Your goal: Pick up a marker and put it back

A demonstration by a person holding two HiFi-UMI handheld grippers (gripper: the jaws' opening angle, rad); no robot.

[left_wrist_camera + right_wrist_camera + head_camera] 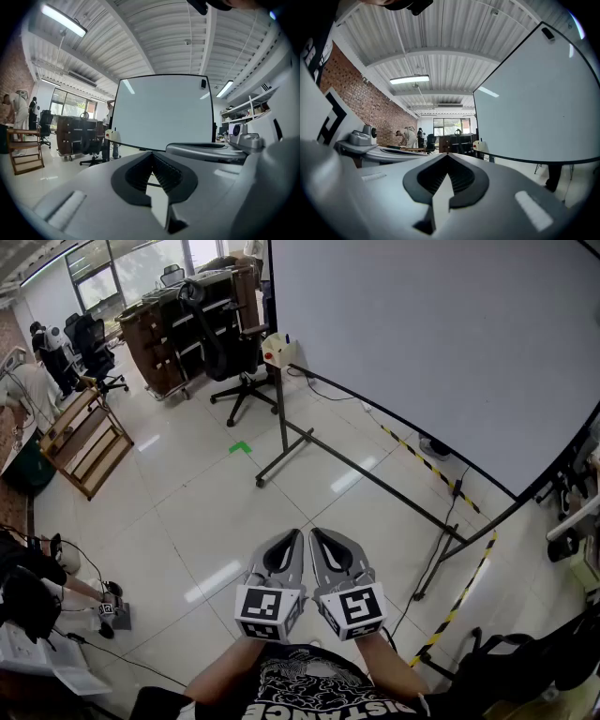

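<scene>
I hold both grippers side by side low in the head view, over the tiled floor. My left gripper [292, 536] and right gripper [316, 534] are both shut with nothing between the jaws. In the left gripper view the left gripper [151, 153] points at the whiteboard [161, 112]. The right gripper [446, 155] has the whiteboard [539, 103] on its right. The whiteboard [422, 334] stands on a black frame ahead and to the right. A white box [276, 348] with a red spot sits at the left end of its ledge. I cannot make out a marker.
A black office chair [239, 381] and dark cabinets [178, 329] stand behind the board's left end. Wooden shelves [84, 442] lean at the left. Yellow-black tape [441, 474] runs under the board. A person [28, 587] and cables are at the lower left.
</scene>
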